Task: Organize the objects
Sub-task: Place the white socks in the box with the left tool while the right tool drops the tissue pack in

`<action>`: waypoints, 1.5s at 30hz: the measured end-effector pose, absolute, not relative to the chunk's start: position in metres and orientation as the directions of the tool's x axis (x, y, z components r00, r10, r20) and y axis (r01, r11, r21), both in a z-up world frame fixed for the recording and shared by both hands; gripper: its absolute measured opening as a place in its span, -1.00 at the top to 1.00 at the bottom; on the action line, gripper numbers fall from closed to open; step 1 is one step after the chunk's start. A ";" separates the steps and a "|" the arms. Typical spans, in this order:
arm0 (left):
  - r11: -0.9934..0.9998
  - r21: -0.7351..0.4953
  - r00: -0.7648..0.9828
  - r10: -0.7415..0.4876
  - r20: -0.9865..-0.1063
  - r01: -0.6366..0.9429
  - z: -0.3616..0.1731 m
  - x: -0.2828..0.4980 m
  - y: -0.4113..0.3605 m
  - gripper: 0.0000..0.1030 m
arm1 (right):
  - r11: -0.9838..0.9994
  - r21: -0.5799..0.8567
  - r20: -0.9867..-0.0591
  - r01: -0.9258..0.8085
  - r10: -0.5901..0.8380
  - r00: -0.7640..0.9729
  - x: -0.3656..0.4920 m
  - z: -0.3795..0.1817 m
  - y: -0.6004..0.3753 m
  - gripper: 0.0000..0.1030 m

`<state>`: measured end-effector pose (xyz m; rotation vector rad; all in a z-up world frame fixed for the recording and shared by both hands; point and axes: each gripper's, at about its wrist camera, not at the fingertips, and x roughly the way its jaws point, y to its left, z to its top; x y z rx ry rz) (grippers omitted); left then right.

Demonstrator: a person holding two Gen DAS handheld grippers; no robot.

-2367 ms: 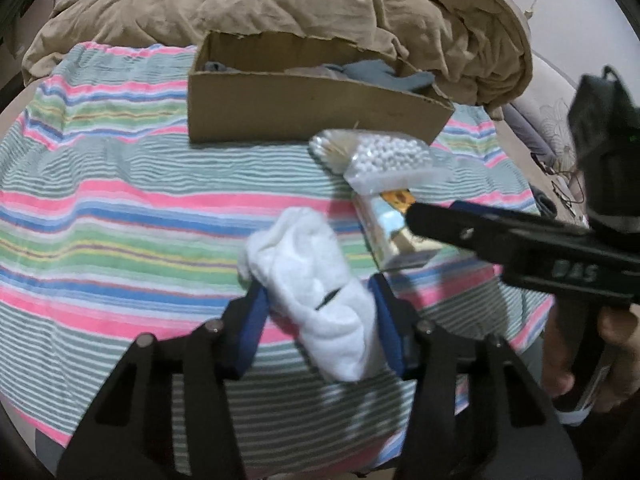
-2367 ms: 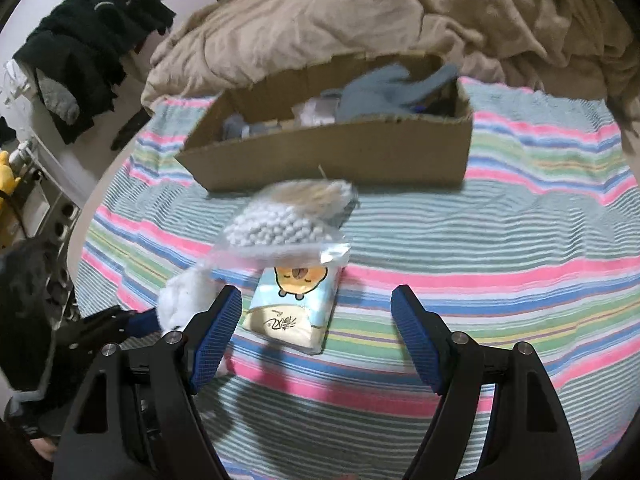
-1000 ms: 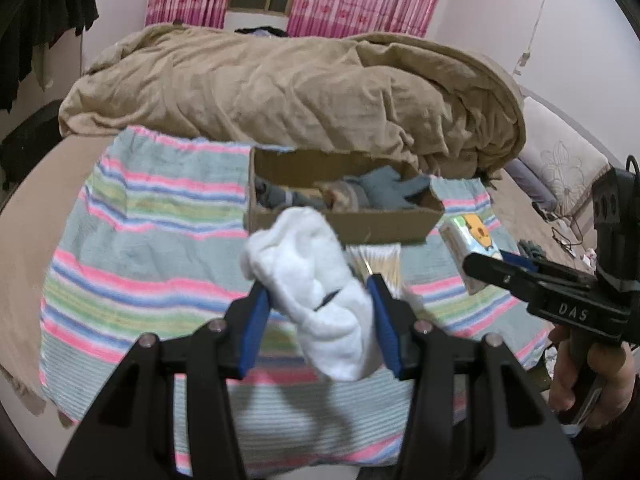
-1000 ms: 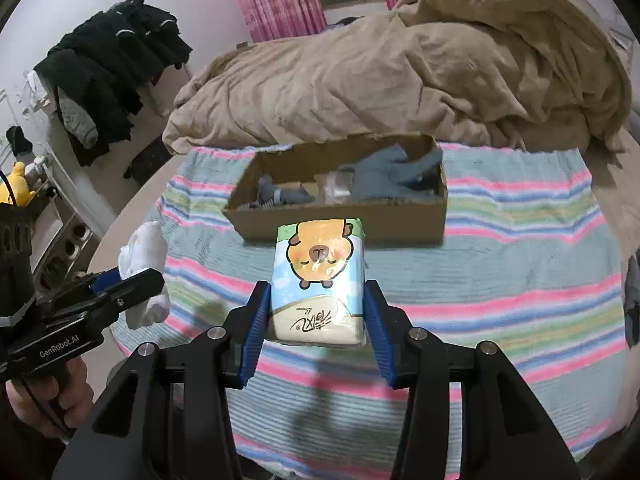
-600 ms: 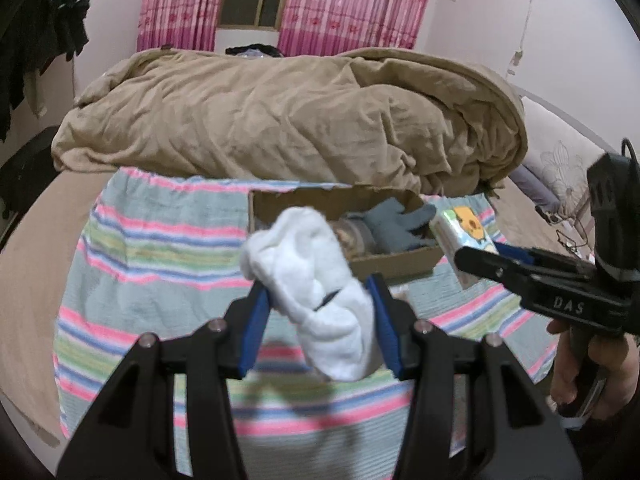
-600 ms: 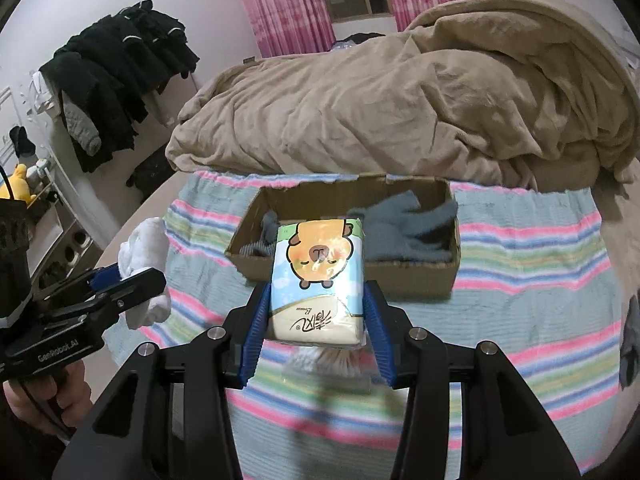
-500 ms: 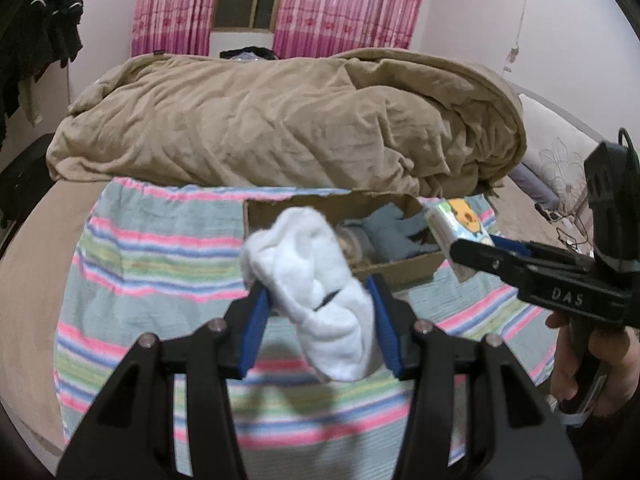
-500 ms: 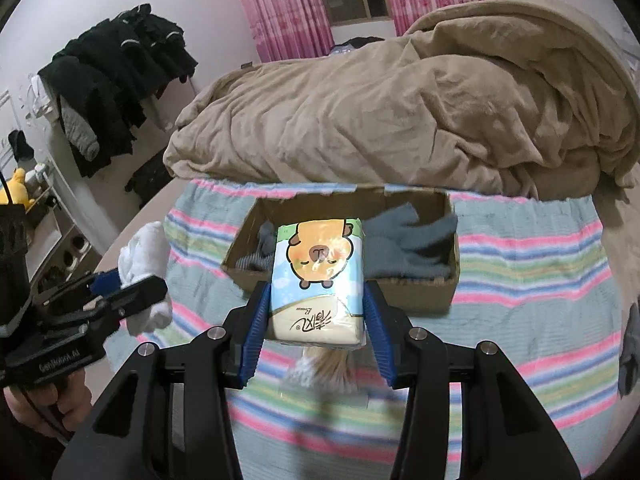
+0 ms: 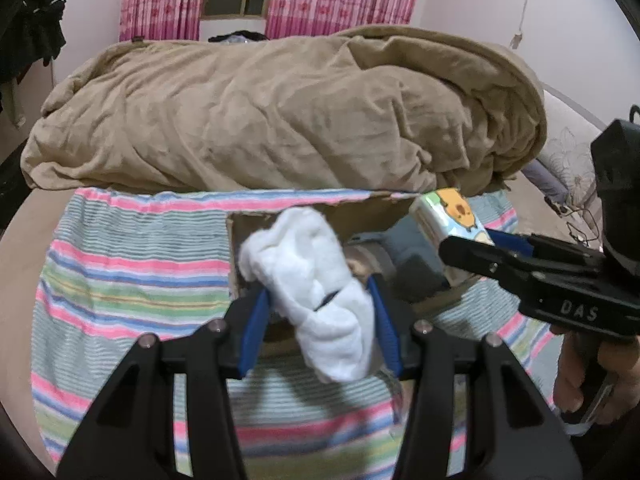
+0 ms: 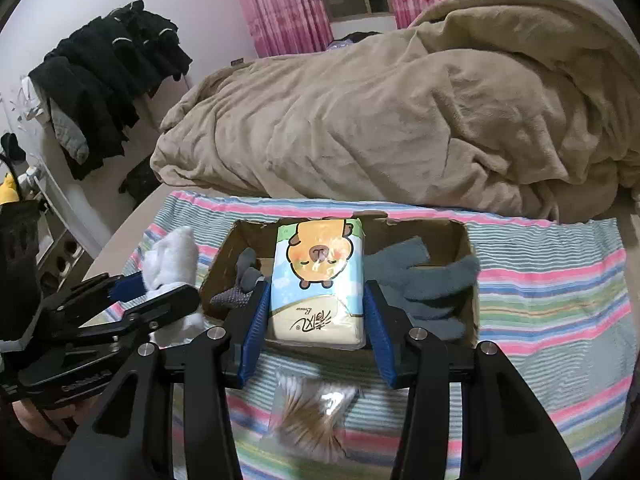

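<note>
Left gripper (image 9: 318,312) clamping a rolled white sock (image 9: 316,292) above the open cardboard box (image 10: 466,240); right gripper (image 10: 316,320) pinching a bear-printed tissue pack (image 10: 318,280) over the box interior, on striped cloth (image 10: 552,304).

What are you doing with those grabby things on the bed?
Tidying up! The left tongs pinch a white sock, and the right tongs pinch a tissue pack with a cartoon bear on it. Both hover by the cardboard box, which already holds grey gloves. A bag of cotton swabs lies on the striped blanket.
</note>
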<state>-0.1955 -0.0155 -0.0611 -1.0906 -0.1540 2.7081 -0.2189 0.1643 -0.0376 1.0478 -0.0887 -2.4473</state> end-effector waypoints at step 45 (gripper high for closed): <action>-0.969 -0.201 -0.679 0.244 -0.693 -0.143 -0.061 -0.185 -0.039 -0.55 | -0.885 0.255 -0.691 0.389 -0.448 -0.567 -0.244 -0.050 0.142 -0.55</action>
